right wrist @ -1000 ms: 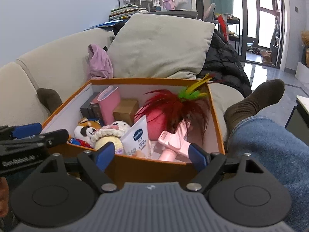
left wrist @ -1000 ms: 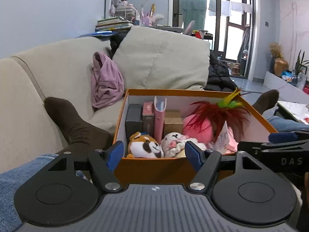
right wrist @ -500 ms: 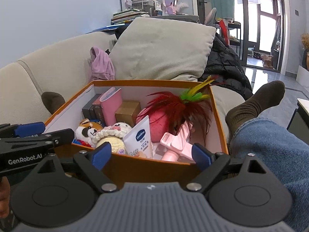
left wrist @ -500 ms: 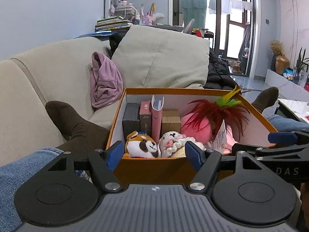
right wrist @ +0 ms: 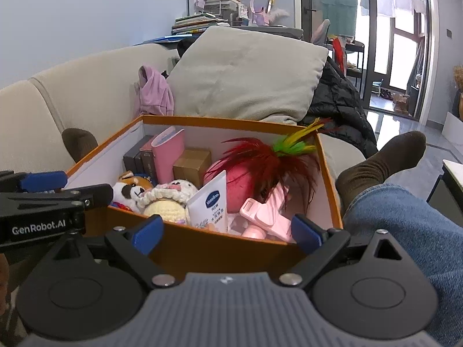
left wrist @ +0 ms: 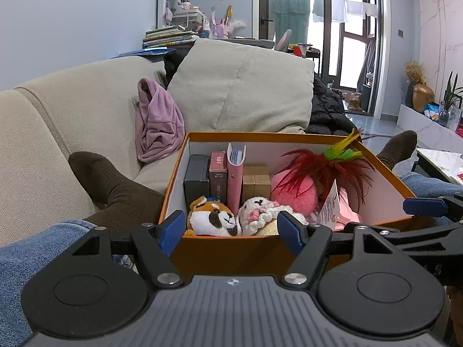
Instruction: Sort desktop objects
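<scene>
Orange box packed, both tongs empty

The orange box (right wrist: 220, 248) rests on the person's lap on the sofa, holding upright books along its far-left corner, plush toys at the near edge and a Vaseline tube (right wrist: 212, 202); sorting looks nearly finished. Left tongs (left wrist: 231, 227) and right tongs (right wrist: 227, 231) hover apart before its near wall. Whatever lies under the red feather toy (left wrist: 324, 170) is hidden.

A box (left wrist: 220, 253) is sitting just ahead of the left gripper (left wrist: 231, 228). Plush toys (left wrist: 212, 218) are lying inside it nearest, books (left wrist: 235, 173) standing behind them.
</scene>
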The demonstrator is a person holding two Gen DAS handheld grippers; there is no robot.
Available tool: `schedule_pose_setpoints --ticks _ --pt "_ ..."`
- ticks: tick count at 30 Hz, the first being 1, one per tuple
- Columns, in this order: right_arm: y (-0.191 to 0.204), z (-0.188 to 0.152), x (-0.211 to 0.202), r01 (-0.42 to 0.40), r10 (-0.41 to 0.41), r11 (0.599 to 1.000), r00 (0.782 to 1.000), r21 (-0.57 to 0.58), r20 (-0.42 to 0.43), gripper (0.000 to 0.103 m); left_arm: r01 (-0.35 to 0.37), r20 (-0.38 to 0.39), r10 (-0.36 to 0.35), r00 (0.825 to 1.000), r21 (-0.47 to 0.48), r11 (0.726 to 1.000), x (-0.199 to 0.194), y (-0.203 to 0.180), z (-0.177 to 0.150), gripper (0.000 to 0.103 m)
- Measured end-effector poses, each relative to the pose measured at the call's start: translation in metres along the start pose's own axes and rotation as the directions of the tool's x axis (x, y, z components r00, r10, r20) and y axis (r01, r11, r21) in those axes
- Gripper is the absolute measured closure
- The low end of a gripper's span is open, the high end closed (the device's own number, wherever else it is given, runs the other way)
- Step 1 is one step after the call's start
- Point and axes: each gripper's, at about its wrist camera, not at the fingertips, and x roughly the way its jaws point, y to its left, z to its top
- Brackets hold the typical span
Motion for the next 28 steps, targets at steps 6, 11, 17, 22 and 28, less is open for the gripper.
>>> schedule_pose_setpoints --ticks 6,11,17,22,28 --pt "-0.0031 0.0016 0.0001 -0.017 0.017 0.999 1.000 0.031 0.001 0.008 -0.001 -0.001 0.001 1.000 -0.001 1.000 0.0003 -0.0002 0.0001 0.020" --pt "-0.0014 0.0004 0.0001 -0.015 0.015 1.000 1.000 0.021 0.002 0.007 -0.002 0.000 0.002 1.000 0.000 1.000 0.0004 -0.0004 0.0001 0.019" --pt "-0.0017 0.0002 -0.0003 -0.016 0.016 1.000 1.000 0.021 0.003 0.007 0.000 -0.001 0.000 1.000 -0.001 1.000 0.0003 -0.0002 0.0002 0.019" --pt "-0.0017 0.0003 -0.0001 -0.016 0.016 1.000 1.000 0.019 0.003 0.007 0.000 -0.001 0.000 1.000 0.000 1.000 -0.0001 -0.0002 0.0000 0.019" --pt "-0.0009 0.0005 0.0000 -0.014 0.014 1.000 1.000 0.014 0.003 0.006 0.002 0.000 -0.002 1.000 0.000 1.000 0.0005 -0.0001 0.0000 0.019"
